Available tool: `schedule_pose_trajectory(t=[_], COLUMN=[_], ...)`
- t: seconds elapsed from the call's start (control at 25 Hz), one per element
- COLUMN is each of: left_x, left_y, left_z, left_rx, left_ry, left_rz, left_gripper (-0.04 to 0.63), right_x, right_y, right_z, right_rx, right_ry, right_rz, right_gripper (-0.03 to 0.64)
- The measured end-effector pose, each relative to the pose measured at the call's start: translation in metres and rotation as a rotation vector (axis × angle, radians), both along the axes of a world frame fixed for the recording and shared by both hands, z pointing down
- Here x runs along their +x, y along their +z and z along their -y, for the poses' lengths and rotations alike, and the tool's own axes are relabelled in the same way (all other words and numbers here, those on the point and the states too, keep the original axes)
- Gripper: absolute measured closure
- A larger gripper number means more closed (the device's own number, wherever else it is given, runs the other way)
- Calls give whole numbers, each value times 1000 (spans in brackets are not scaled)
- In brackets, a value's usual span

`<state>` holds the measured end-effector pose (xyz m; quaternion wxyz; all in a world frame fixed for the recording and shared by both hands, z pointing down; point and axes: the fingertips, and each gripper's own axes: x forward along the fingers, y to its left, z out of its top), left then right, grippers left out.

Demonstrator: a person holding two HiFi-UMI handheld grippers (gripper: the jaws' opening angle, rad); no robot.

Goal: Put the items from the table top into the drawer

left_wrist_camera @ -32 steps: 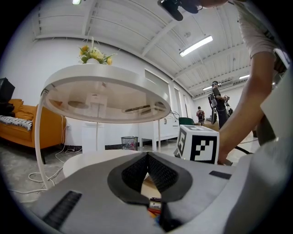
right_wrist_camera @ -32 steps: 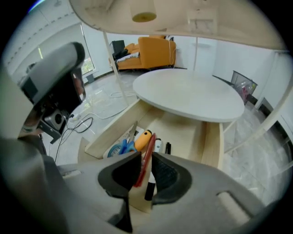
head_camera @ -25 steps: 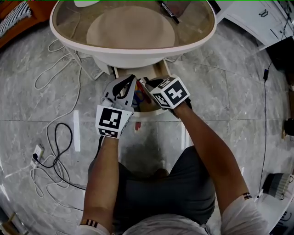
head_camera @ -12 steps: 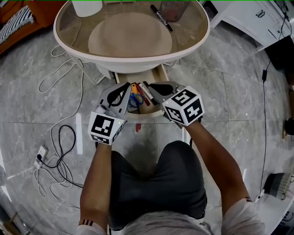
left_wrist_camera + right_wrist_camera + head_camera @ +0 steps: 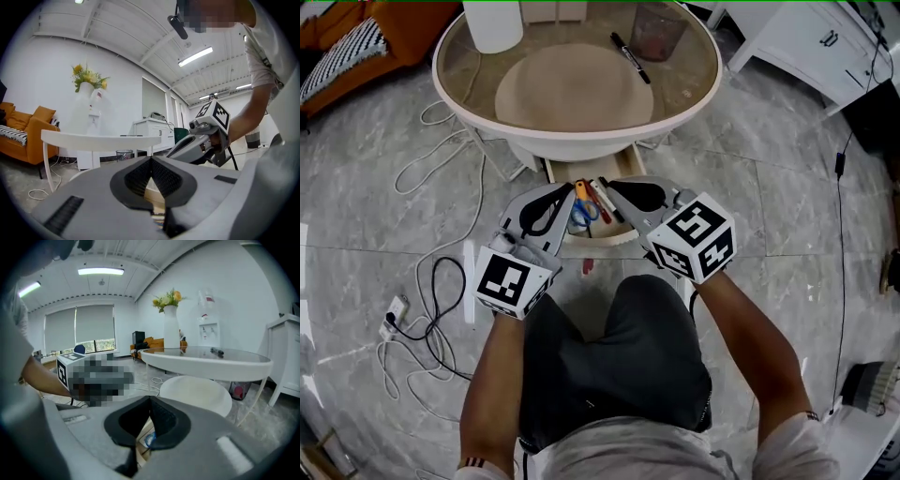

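Note:
A black marker [image 5: 630,45] lies on the round glass-topped table [image 5: 694,89], beside a tinted cup [image 5: 656,28] and a white container [image 5: 492,23]. Below the table's near edge the drawer [image 5: 598,240] stands pulled out, holding blue-handled scissors [image 5: 581,214], a red pen [image 5: 597,203] and an orange item. My left gripper [image 5: 566,193] and right gripper [image 5: 615,187] hover side by side over the drawer's front, both shut and empty. In the left gripper view the pads [image 5: 140,178] meet at the tip; the same holds in the right gripper view [image 5: 161,420].
Loose white and black cables [image 5: 422,281] trail over the marble floor left of the table. A white cabinet [image 5: 825,42] stands at the back right, an orange sofa [image 5: 356,33] at the back left. A vase of flowers [image 5: 169,310] shows beyond the table.
Both grippers have risen out of the drawer and drawn back toward the person. The drawer's contents and more of the table top have come into sight.

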<state>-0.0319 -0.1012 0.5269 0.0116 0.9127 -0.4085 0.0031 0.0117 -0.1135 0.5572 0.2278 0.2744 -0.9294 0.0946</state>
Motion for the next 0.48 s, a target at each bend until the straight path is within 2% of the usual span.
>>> schedule_pose_trajectory(t=[0.48], left_x=[-6], left_y=[-69], left_z=[-4], left_rx=[56], left_ry=[21], left_rz=[-6], left_gripper=[597], right_x=[-6], right_y=[-86], right_z=[-5], right_rx=[96], right_ry=[-3], right_rz=[61], right_gripper=[615])
